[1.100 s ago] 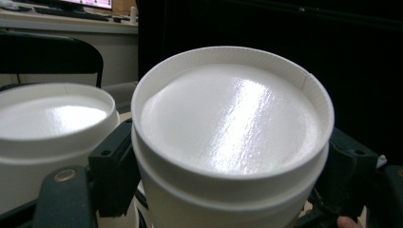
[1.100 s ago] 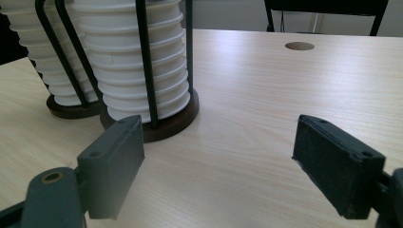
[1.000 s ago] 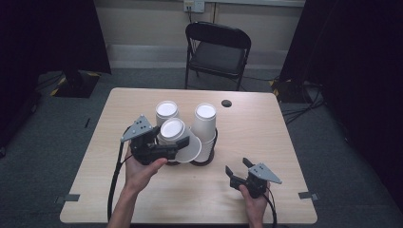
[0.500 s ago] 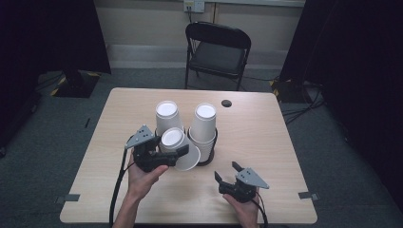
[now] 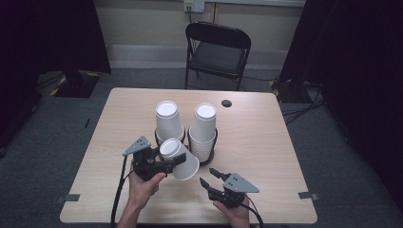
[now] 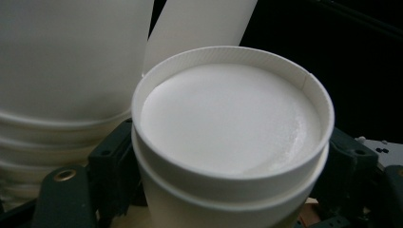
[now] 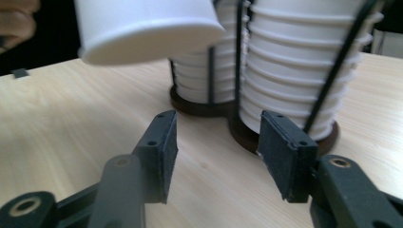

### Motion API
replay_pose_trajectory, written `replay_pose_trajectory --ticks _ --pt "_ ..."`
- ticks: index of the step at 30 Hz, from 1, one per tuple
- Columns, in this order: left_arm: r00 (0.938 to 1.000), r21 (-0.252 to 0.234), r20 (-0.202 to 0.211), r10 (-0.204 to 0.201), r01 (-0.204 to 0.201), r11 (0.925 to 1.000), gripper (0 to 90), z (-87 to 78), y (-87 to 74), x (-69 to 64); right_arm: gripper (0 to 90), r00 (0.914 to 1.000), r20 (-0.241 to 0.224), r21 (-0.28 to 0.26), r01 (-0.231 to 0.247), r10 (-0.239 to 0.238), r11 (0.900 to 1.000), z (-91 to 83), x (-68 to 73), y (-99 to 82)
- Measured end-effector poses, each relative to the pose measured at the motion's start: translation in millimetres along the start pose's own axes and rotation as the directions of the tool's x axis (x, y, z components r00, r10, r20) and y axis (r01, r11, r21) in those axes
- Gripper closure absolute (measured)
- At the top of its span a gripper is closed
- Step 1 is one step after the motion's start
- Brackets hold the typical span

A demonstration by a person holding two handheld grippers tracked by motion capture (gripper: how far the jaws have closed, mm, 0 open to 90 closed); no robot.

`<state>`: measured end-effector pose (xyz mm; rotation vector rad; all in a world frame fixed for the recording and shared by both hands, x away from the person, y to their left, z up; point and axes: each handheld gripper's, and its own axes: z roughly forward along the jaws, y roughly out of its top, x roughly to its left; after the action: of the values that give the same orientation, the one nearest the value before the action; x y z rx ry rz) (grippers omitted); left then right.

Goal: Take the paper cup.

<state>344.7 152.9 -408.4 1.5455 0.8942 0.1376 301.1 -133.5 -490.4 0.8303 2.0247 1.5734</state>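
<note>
The left gripper (image 5: pixel 164 161) has its jaws closed on an inverted white cup (image 5: pixel 178 159), held tilted just above the table (image 5: pixel 266 142) at the near side of the rack (image 5: pixel 209 156); clamping the cup's narrow base end leaves its wide rim end free, likely for the other hand to take or steady. The right gripper (image 5: pixel 213 176) sits low at the near right with jaws about half open and just closing, nothing between them, aimed at the cup and rack. Two cup stacks (image 5: pixel 203 130) stand in the rack, apart from the held cup.
</note>
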Motion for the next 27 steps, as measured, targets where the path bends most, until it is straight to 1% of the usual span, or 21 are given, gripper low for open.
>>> replay_pose_trajectory --ticks 2,5,7,9,11,12,13,14,15,16,17,19,20,21,22,23,24,25,26,27 --pt "0.9997 0.005 0.012 -0.019 0.019 0.9998 21.3 0.8 -3.2 0.8 48.6 1.0 -0.003 -0.006 0.006 -0.006 1.0 0.2 1.5 0.5" --pt "0.9989 0.007 0.025 -0.041 0.041 0.9992 21.3 1.8 -5.9 1.5 48.3 0.9996 -0.022 -0.035 0.014 -0.015 0.9993 1.1 5.2 2.3" --pt "0.9964 0.004 0.051 -0.067 0.067 0.9977 21.3 1.1 -7.1 2.2 47.7 0.9993 -0.027 -0.064 0.025 -0.026 0.9976 1.4 6.6 3.3" --pt "0.9916 0.001 0.089 -0.094 0.094 0.9956 21.3 -0.2 -7.9 3.3 46.3 0.999 -0.027 -0.081 0.035 -0.037 0.9961 1.8 8.0 4.1" --pt "0.9914 0.0 0.086 -0.099 0.099 0.9951 21.3 -1.2 -8.8 3.2 45.9 0.9987 -0.03 -0.104 0.039 -0.042 0.9938 1.7 9.0 4.8" --pt "0.9898 -0.001 0.092 -0.109 0.11 0.994 21.3 -1.0 -9.6 3.1 45.5 0.9985 -0.032 -0.116 0.042 -0.046 0.9923 1.6 9.3 5.0" --pt "0.9891 0.0 0.096 -0.111 0.112 0.9938 21.3 -0.8 -10.2 3.3 44.8 0.9986 -0.025 -0.128 0.043 -0.047 0.9909 1.5 9.5 5.2" --pt "0.9883 0.007 0.1 -0.115 0.115 0.9933 21.3 -0.6 -11.2 3.4 45.0 0.9981 -0.016 -0.145 0.057 -0.059 0.9878 1.8 9.7 5.2" --pt "0.9883 0.007 0.1 -0.115 0.115 0.9933 21.2 -0.6 -11.2 3.4 45.0 0.9981 -0.016 -0.145 0.057 -0.059 0.9878 1.8 9.7 5.2" --pt "0.986 0.007 0.106 -0.129 0.128 0.9917 21.3 0.1 -12.3 3.7 45.9 0.9973 -0.006 -0.16 0.071 -0.073 0.9845 2.6 10.4 5.5" --pt "0.9832 0.006 0.11 -0.146 0.146 0.9893 21.3 0.7 -13.3 3.3 45.9 0.9973 -0.006 -0.16 0.071 -0.073 0.9845 2.6 10.4 5.5" --pt "0.98 0.011 0.122 -0.157 0.157 0.9875 21.2 1.6 -15.3 3.7 47.3 0.9966 -0.003 -0.185 0.081 -0.083 0.9795 3.4 11.5 6.1" --pt "0.9759 0.011 0.134 -0.172 0.172 0.985 21.2 2.6 -16.7 3.6 48.3 0.9953 -0.003 -0.194 0.094 -0.096 0.9765 4.1 12.5 6.9" --pt "0.9759 0.011 0.134 -0.172 0.172 0.985 21.2 2.6 -16.7 3.6 48.3 0.9953 -0.003 -0.194 0.094 -0.096 0.9765 4.1 12.5 6.9" --pt "0.9744 0.016 0.141 -0.175 0.175 0.9845 21.2 2.9 -17.4 3.2 48.8 0.9941 -0.008 -0.194 0.105 -0.108 0.9754 4.9 13.6 8.0" --pt "0.9728 0.017 0.147 -0.179 0.178 0.9839 21.2 3.6 -17.9 2.4 48.8 0.9941 -0.008 -0.194 0.105 -0.108 0.9754 4.9 13.6 8.0" --pt "0.971 0.019 0.157 -0.18 0.179 0.9836 21.3 4.3 -18.2 1.6 50.0 0.9931 -0.009 -0.204 0.113 -0.117 0.9725 5.7 14.0 9.0" --pt "0.9687 0.022 0.167 -0.184 0.183 0.9829 21.3 5.0 -18.4 0.8 50.0 0.9931 -0.009 -0.204 0.113 -0.117 0.9725 5.7 14.0 9.0" --pt "0.9641 0.026 0.183 -0.192 0.191 0.9813 21.3 6.3 -18.9 -0.3 50.5 0.9928 -0.009 -0.207 0.115 -0.119 0.9716 6.0 14.1 9.3" --pt "0.9653 0.025 0.178 -0.191 0.19 0.9815 21.2 7.5 -19.1 -2.2 51.3 0.9922 -0.012 -0.21 0.119 -0.124 0.9705 6.7 13.9 9.6"
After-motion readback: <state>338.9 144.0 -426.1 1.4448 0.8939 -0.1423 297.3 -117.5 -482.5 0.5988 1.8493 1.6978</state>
